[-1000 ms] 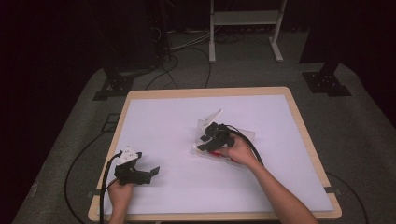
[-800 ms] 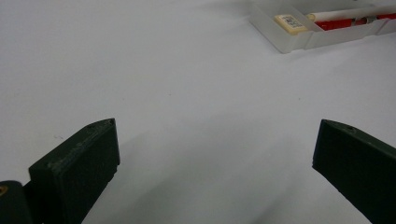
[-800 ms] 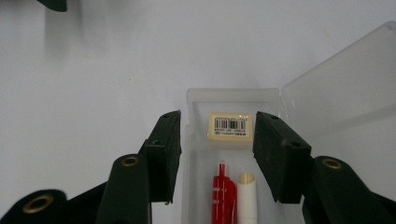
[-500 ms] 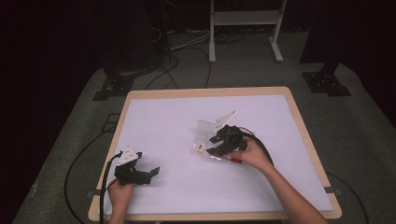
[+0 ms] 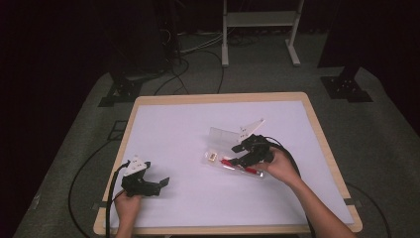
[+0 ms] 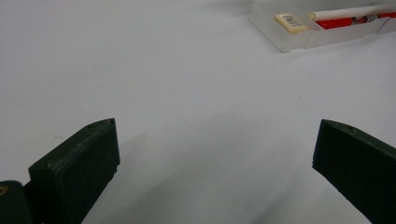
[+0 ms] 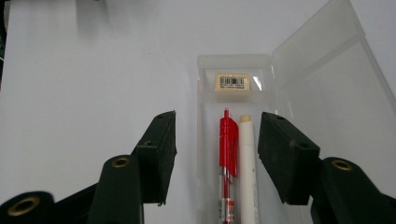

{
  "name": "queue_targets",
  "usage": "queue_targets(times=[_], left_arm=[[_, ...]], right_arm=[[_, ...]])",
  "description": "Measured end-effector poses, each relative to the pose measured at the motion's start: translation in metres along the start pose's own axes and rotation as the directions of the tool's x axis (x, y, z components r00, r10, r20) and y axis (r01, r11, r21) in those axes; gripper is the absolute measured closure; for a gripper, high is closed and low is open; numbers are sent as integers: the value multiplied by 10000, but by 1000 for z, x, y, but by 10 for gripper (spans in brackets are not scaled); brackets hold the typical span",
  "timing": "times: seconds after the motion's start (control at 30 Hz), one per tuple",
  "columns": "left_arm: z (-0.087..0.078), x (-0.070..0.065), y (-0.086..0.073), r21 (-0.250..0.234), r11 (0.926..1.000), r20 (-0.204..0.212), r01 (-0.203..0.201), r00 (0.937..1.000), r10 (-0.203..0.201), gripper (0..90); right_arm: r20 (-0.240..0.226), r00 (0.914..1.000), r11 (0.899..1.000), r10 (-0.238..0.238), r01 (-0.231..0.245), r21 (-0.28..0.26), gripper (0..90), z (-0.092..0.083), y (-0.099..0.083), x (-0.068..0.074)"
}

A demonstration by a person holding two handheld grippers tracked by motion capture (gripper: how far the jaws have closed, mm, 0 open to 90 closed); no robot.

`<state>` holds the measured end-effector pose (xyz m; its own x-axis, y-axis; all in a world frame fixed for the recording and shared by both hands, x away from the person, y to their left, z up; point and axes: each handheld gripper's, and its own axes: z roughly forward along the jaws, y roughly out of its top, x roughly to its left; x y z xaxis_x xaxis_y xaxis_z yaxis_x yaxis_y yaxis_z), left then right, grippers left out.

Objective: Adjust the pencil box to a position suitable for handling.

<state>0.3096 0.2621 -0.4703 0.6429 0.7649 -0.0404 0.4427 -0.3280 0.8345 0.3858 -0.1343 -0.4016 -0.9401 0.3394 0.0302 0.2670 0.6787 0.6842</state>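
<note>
Both right tool (image 7: 217, 140) jaws opened, drawn back along case (image 7: 233, 70).

My left tool (image 5: 159, 184) and right tool (image 5: 246, 154) are black, brass-screwed, with grey three-cornered plates and black cables.

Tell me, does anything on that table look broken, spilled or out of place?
Nothing stands out. The clear pencil case lies open with its lid folded back, and the red pen, white pen and eraser sit neatly inside. The right gripper hangs open above them.
</note>
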Motion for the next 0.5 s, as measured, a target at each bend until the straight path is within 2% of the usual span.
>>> queue_targets(times=[0.5], left_arm=[[0, 0, 0, -23, 10000, 26, -26, 10000, 26, 1]], right_arm=[[261, 9994, 9997, 234, -233, -50, 446, -25, -24, 1]])
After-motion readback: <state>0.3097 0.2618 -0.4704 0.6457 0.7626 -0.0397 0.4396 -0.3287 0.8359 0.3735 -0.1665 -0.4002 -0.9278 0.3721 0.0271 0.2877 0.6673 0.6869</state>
